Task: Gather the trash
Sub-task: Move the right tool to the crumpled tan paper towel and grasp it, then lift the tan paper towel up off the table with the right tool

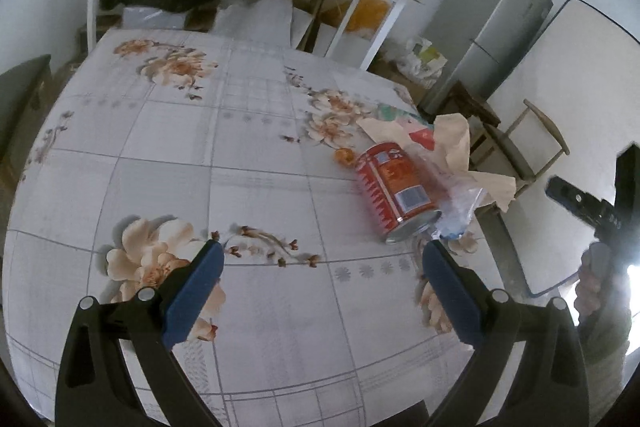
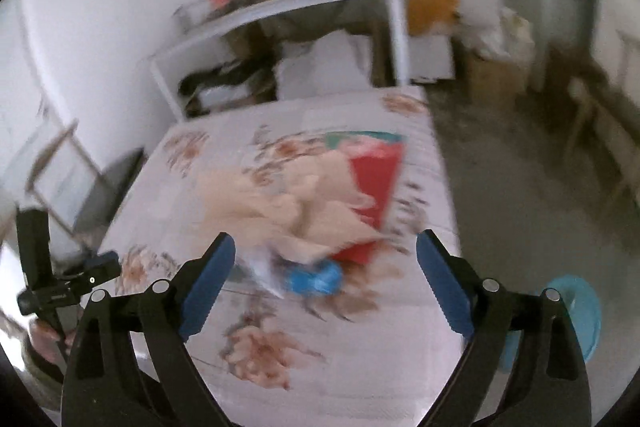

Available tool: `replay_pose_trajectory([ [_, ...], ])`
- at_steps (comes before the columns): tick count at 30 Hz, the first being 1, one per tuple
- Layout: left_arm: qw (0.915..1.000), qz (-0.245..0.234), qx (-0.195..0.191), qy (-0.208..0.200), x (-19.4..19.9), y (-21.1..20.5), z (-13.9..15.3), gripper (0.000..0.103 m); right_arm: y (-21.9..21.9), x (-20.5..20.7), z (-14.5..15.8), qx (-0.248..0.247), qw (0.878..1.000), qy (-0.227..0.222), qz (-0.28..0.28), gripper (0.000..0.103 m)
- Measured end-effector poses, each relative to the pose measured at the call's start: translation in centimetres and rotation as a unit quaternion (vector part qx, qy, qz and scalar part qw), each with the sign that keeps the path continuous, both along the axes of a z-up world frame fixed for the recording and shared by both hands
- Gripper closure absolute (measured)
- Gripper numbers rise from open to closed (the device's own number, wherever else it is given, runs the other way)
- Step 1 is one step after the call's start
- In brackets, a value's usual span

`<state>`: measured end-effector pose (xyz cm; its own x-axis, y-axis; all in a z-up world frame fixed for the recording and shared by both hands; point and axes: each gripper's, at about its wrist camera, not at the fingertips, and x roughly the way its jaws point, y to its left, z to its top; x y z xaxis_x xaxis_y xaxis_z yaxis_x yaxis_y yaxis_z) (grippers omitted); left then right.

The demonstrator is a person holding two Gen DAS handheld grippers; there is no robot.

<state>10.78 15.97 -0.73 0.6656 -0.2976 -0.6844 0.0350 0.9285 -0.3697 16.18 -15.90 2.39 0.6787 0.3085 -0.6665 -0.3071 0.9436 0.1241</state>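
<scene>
Trash: one red can (image 1: 394, 187) on its side, label up, beside one orange peel (image 1: 345, 157), crumpled paper (image 1: 452, 143), one plastic bag (image 1: 460, 207) | table (image 1: 200, 155) right edge | left gripper (image 1: 322, 255), right gripper (image 2: 326, 247): jaws wide apart, empty

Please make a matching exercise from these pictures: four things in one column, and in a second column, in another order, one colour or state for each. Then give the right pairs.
Things:
1. can
2. left gripper
3. crumpled paper
4. fridge

Colour or state:
A. beige, at the table's right edge
B. grey, upright by the wall
C. red, lying on its side
D. open, nothing between its blue pads

Pairs: 1-C, 2-D, 3-A, 4-B
</scene>
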Motion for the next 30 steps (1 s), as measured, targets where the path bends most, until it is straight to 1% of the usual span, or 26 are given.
replay_pose_trajectory([
  [1,1.0,-0.001,0.003,0.0,0.0,0.1,0.0,0.006,1.5,0.5,-0.1,-0.015,1.0,-0.001,0.012,0.015],
  [5,0.9997,-0.002,0.021,-0.008,0.2,0.7,-0.2,0.006,4.8,1.2,-1.0,-0.059,0.998,0.005,0.027,0.015],
  [8,0.9998,-0.002,0.018,-0.013,0.6,1.2,-0.5,0.006,7.3,2.7,-1.6,-0.069,0.997,0.024,0.03,0.016],
  [11,0.9997,-0.008,0.015,-0.015,1.1,1.5,-1.1,0.006,8.4,3.7,-2.0,-0.079,0.996,0.043,0.02,0.023],
  [17,0.9996,-0.018,0.01,-0.019,2.0,1.9,-2.1,0.006,9.6,5.3,-3.1,-0.095,0.993,0.076,0.0,0.044],
  [19,0.9996,-0.019,0.005,-0.019,2.3,2.0,-2.4,0.006,9.9,5.5,-3.2,-0.098,0.992,0.081,-0.005,0.056],
  [20,0.9996,-0.021,0.003,-0.019,2.5,2.0,-2.6,0.006,10.1,5.6,-3.2,-0.099,0.992,0.083,-0.009,0.059],
  [22,0.9995,-0.024,0.001,-0.019,2.8,2.0,-2.9,0.006,10.3,5.8,-3.2,-0.098,0.991,0.087,-0.015,0.071],
  [23,0.9995,-0.026,-0.002,-0.018,2.9,2.0,-3.2,0.006,10.4,6.0,-3.1,-0.098,0.991,0.088,-0.018,0.074],
  [25,0.9995,-0.026,-0.007,-0.014,3.0,2.1,-3.6,0.006,10.6,6.3,-3.1,-0.099,0.99,0.092,-0.026,0.089],
  [28,0.9995,-0.024,-0.019,-0.004,3.2,2.4,-4.1,0.006,10.6,6.5,-3.0,-0.095,0.99,0.098,-0.037,0.097],
  [30,0.9996,-0.018,-0.022,0.001,3.1,2.7,-4.3,0.006,10.6,6.7,-2.9,-0.094,0.989,0.101,-0.048,0.099],
])
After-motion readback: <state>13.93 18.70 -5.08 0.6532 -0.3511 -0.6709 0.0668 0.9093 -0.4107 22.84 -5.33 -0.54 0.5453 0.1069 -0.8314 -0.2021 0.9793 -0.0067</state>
